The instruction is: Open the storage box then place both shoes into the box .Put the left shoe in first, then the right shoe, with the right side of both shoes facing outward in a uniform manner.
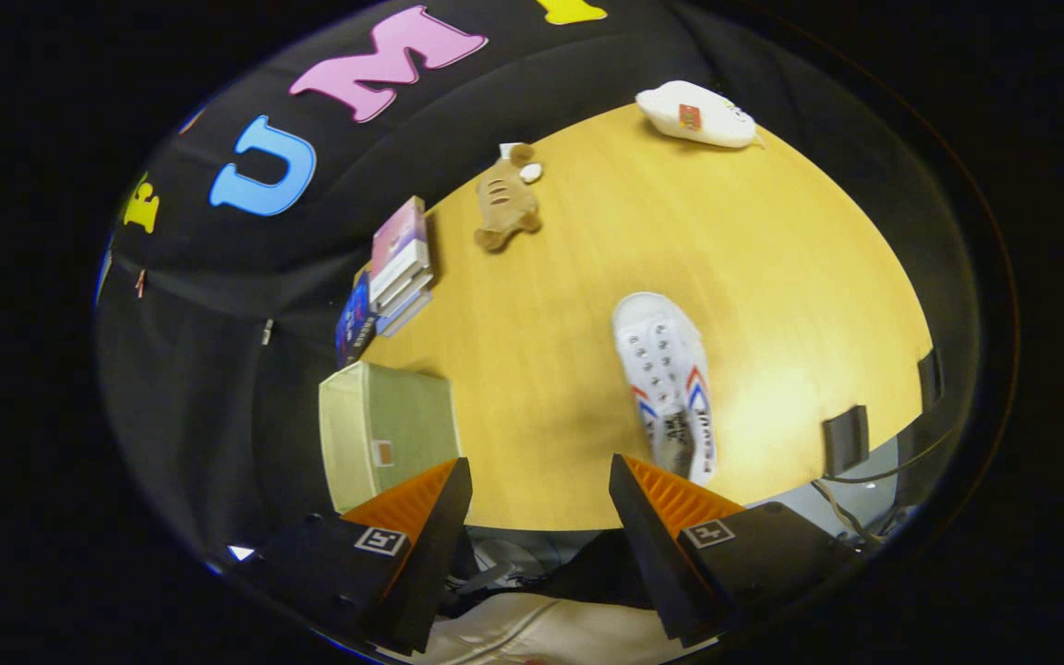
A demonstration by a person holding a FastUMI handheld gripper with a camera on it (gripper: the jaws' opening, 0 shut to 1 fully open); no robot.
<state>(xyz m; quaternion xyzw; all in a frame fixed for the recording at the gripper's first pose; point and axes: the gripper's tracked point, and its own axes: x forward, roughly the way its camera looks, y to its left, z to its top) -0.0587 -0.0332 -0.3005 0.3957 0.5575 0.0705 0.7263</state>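
So the tongs [539, 489] are spread wide with nothing between them, hanging above the near edge of the yellow worktop [772, 268] in the lower middle of the frame. The storage box [389, 429] — a pale green fabric thing — sits at lower left, just ahead of the left finger, at the worktop's edge. I can't really tell from this angle whether its lid is up or down; it looks closed to me, but that's a guess. One white shoe [666, 379] with red and blue stripes lies right of centre, heel end just ahead of the right finger and toe pointing away toward the top of the frame. I only count that one shoe out on the wood, and I can't say for sure if it's the left or the right one. Further back there's a stack of books [398, 268] at the left edge, a brown plush toy [504, 203] near upper centre, and a white plush toy [698, 115] at the top right — none of that matters for the job. My read is we're at the box-opening step or lining up a shoe grab. Next move probably needs the tongs swung left and down onto the box's lid edge, then over to the shoe, gripping it so its right side ends up facing out.
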